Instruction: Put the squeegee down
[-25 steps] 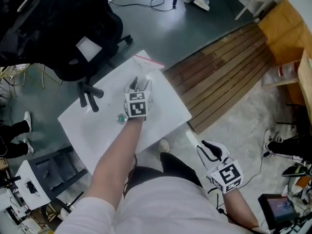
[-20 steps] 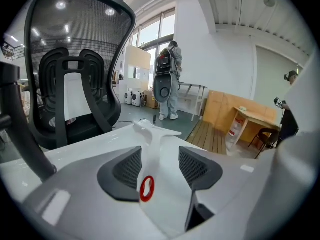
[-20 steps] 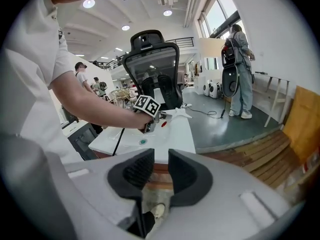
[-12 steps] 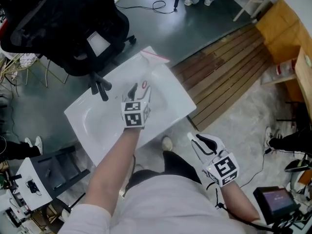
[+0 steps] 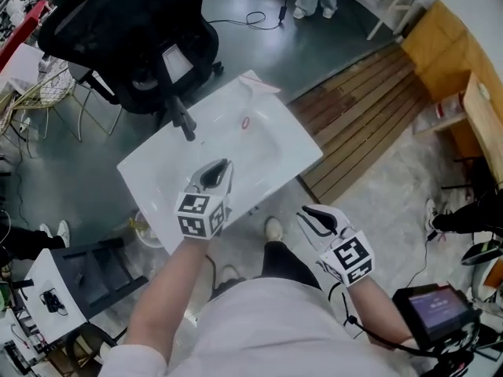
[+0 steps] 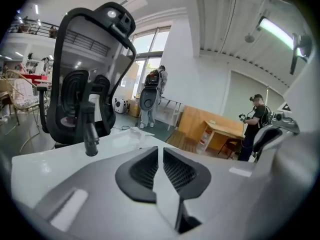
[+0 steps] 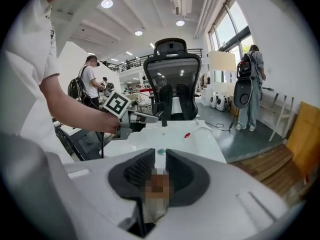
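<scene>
The squeegee (image 5: 245, 122) shows as a small red-and-white piece lying in the white basin (image 5: 157, 181), near its far end; in the right gripper view the squeegee (image 7: 187, 135) lies beyond the green drain. My left gripper (image 5: 218, 167) hovers over the basin's near edge, well back from it. Its jaws have just been closing and stand open by a thin slit, nothing between them (image 6: 160, 151). My right gripper (image 5: 308, 213) hangs off the basin's near right side, with a narrow gap and nothing seen in it (image 7: 161, 156).
A black faucet (image 5: 183, 120) stands at the basin's left rim. A clear bag with a red strip (image 5: 261, 85) lies on the far corner. A black office chair (image 5: 134, 30) is just behind, wooden decking (image 5: 369, 108) to the right, a monitor (image 5: 436, 309) near my right arm.
My left gripper drew back from the basin's far end toward me and rose; its wide jaws closed to a slit. The squeegee stayed in the basin. My right gripper shifted left.
</scene>
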The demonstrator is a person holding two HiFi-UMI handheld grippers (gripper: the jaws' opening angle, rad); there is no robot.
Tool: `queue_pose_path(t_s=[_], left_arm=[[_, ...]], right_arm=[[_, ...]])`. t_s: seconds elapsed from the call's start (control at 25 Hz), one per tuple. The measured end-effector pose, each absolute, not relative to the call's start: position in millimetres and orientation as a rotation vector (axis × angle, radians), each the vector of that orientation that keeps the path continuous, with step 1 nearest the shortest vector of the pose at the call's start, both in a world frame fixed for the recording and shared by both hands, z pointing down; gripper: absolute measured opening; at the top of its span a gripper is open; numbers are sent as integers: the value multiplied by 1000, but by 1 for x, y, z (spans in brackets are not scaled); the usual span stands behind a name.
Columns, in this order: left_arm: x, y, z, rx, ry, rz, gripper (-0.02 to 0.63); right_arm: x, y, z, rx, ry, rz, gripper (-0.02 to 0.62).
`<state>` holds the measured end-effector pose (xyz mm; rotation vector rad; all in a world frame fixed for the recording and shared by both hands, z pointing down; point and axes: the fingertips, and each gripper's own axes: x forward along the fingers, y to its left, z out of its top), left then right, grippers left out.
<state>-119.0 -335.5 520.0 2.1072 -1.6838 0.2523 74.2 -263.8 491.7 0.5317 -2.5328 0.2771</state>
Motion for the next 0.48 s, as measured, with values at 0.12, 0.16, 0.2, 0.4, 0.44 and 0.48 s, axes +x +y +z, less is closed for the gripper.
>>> queue_pose_path(t_s=[0.12, 0.16, 0.2, 0.4, 0.44, 0.48], left_arm=[[-125, -288, 504, 2147, -1638, 225, 8], [-124, -271, 496, 2171, -1603, 194, 8], [-121, -254, 488, 2201, -1562, 156, 8], [-112, -167, 452, 2309, -1412, 99, 6], [-112, -150, 448, 2313, -1393, 100, 6], [-114, -134, 445, 2314, -1371, 90, 6]], right_arm=[[60, -241, 486, 534, -2544, 259, 60], [56, -232, 484, 534, -2543, 246, 59], [52, -224, 481, 534, -2542, 231, 56], [32, -179, 470, 545, -2558, 185, 14], [27, -170, 468, 546, -2562, 177, 8], [22, -160, 466, 546, -2565, 167, 3]])
